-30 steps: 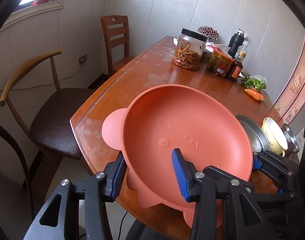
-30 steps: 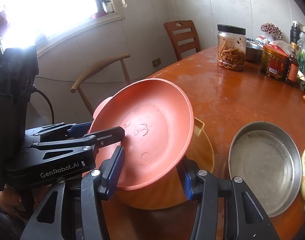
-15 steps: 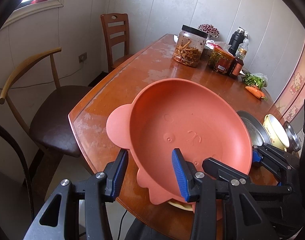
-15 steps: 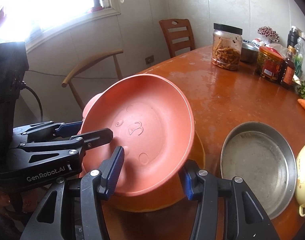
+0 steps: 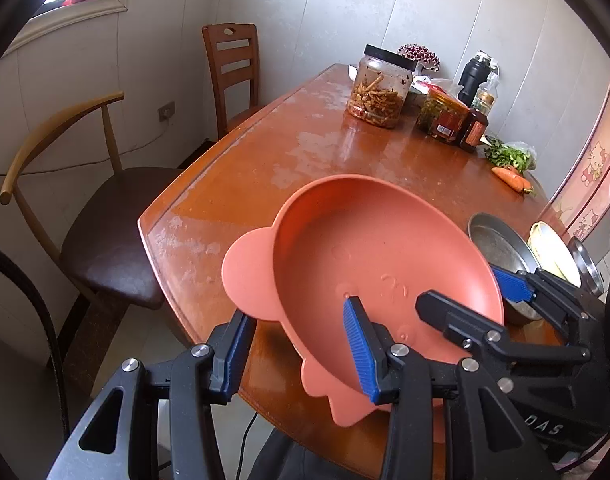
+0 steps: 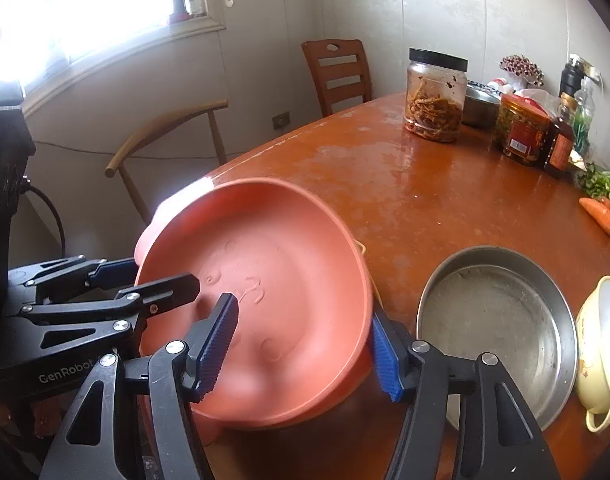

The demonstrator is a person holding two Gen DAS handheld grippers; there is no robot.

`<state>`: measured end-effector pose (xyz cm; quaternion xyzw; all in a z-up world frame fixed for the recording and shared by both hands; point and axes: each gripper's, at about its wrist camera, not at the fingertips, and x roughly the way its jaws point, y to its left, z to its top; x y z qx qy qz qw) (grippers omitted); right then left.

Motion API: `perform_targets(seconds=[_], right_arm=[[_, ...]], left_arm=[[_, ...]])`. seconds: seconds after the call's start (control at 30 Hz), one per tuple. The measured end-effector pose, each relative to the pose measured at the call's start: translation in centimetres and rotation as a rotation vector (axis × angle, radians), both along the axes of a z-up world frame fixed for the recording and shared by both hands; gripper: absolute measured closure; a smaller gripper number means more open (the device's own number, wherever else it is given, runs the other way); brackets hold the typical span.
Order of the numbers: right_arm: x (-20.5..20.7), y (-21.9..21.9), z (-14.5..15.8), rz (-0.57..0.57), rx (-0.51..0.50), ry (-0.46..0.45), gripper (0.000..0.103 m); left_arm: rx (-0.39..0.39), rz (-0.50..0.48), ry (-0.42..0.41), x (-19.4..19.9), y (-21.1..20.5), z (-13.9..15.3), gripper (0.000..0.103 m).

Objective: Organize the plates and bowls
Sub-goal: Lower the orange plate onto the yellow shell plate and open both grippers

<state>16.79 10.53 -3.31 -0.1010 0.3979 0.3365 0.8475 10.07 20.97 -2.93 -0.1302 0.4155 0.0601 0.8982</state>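
A salmon-pink plate [image 5: 369, 264] with rounded ear-like tabs on its rim sits tilted at the near corner of a glossy reddish-brown worktop [image 5: 345, 148], its far edge raised. Under it, only a sliver shows of a yellow-orange bowl [image 6: 361, 249] (most of that bowl is hidden by the plate). The left tool [image 5: 295, 350] has its two blue-padded fingers clamped on the plate's near rim, one finger inside the dish, the other outside. The right tool [image 6: 305, 342] straddles the opposite rim, one blue pad over the inside, the other beside the outer wall; its jaws have just been opening, with the plate's rim between them, and I cannot tell if the pads are touching the plate.

Just to the right of the plate lies a shallow round metal pan [image 6: 501, 320], and beside that a cream enamel bowl [image 6: 603, 344] with small handles. Further along the worktop stand a clear jar [image 5: 381, 86] with a black lid holding brown strips, a red-labelled jar [image 5: 443, 120], a dark sauce bottle [image 5: 475, 134], a black flask [image 5: 473, 76], a carrot [image 5: 511, 178] and leafy greens [image 5: 509, 154]. Two chairs stand on the window side: a brown slatted wooden chair [image 5: 233, 68] near the wall and a curved-back chair [image 5: 105, 216] with a dark seat
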Motion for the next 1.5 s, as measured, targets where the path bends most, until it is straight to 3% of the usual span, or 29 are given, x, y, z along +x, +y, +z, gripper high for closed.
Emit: perform_targets(seconds=[0.27,0.7,0.87,1.17,1.5], right_arm=[[-0.5,-1.2,1.1,-0.010,0.042,0.008,0.033],[-1.0,-5.7,2.1,-0.051,0.077,0.031,0.032],[-0.9,-7.4,1.3,-0.074,0.028,0.052,0.032],[-0.7,-7.7,-0.3,-0.012,-0.017,0.111,0.032],[-5.4,-8.4,0.0,0.085,-0.021,0.122,0.032]], left_arm=[[0.006,0.004,0.005,-0.5,-0.4,0.1,0.058],[0.003,0.012,-0.030,-2.1,-0.5,1.4,0.058],[0.002,0.011,-0.046,-2.8,-0.8,2.1,0.057],[0.021,-0.053,-0.055,-3.8,-3.1,3.1,0.057],[0.048,-0.136,-0.056,-4.4,-7.1,3.8,0.057]])
